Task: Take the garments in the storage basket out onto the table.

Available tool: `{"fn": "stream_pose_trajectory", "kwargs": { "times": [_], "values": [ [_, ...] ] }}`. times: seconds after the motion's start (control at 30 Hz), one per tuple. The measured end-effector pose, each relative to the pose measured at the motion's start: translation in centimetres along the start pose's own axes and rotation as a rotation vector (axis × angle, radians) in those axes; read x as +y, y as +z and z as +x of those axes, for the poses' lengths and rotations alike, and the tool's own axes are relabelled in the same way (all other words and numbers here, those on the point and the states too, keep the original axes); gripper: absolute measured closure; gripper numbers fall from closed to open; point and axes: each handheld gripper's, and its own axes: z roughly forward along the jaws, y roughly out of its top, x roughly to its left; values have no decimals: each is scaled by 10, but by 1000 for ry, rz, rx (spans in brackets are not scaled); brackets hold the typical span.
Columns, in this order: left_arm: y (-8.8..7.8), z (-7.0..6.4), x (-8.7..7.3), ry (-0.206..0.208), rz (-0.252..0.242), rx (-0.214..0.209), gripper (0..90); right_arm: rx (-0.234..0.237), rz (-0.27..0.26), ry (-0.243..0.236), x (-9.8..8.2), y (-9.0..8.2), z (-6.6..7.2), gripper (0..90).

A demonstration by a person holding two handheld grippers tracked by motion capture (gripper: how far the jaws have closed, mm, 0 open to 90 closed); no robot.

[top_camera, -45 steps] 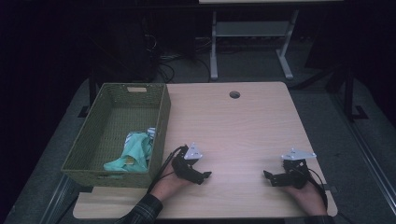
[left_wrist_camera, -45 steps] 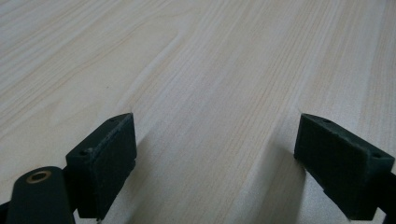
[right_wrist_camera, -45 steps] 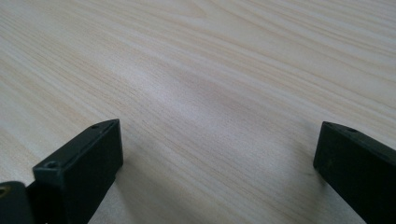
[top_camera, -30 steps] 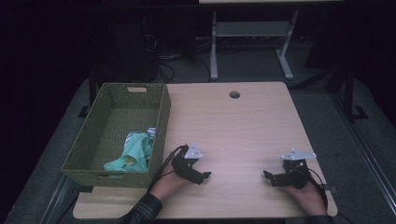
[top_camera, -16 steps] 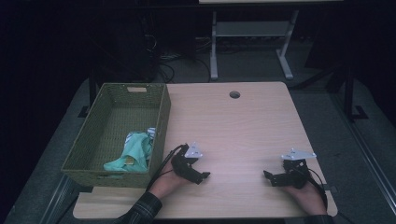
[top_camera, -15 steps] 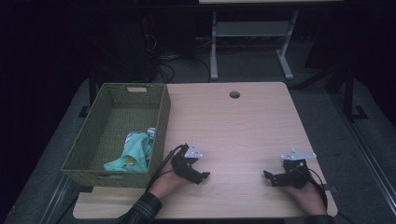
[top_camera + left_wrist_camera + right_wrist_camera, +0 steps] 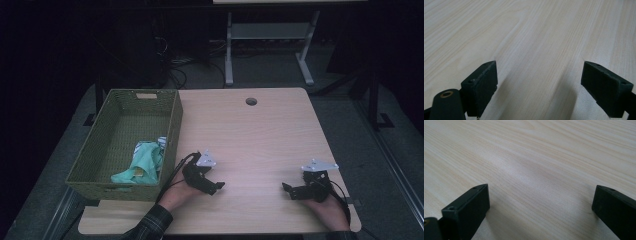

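Logged teal cloth (image 7: 142, 162) crumpled inside green woven basket (image 7: 172, 127), in the near right corner, against the right wall, with a bit of white fabric poking out at its far edge. Placed basket on the left part of the wooden table (image 7: 260, 135), its near left corner hanging past the table edge. Found left gripper (image 7: 212, 187) just beside the basket's near right corner, low on the table, apart from the cloth, tips aimed toward the table's middle. Confirmed in left gripper view: left gripper (image 7: 539, 90) spread wide, bare wood grain between the black jaws, nothing pinched. Marked left hand (image 7: 175, 197) wrapped around its handle, plaid sleeve (image 7: 150, 225) coming in from the bottom edge, cable looping back toward the basket. Found right gripper (image 7: 290, 191) well apart, near the table's near right corner, tips pointing left toward the other one. Confirmed in right gripper view: right gripper (image 7: 541, 212) spread wide too, bare wood between the jaws, nothing held. Marked right hand (image 7: 330, 207) behind it at the table edge. Noted round cable hole (image 7: 251, 101) near the far edge. Saw white desk frame (image 7: 265, 35) and tangled cables on the dark floor beyond.
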Motion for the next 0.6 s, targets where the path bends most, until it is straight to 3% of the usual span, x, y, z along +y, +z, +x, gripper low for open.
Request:
{"fn": "stream_pose_trajectory", "kwargs": {
  "times": [0.6],
  "values": [
    [-7,1,7,4,14,-6,132,1,1,-4,0,0,0,10]
  ]
}}
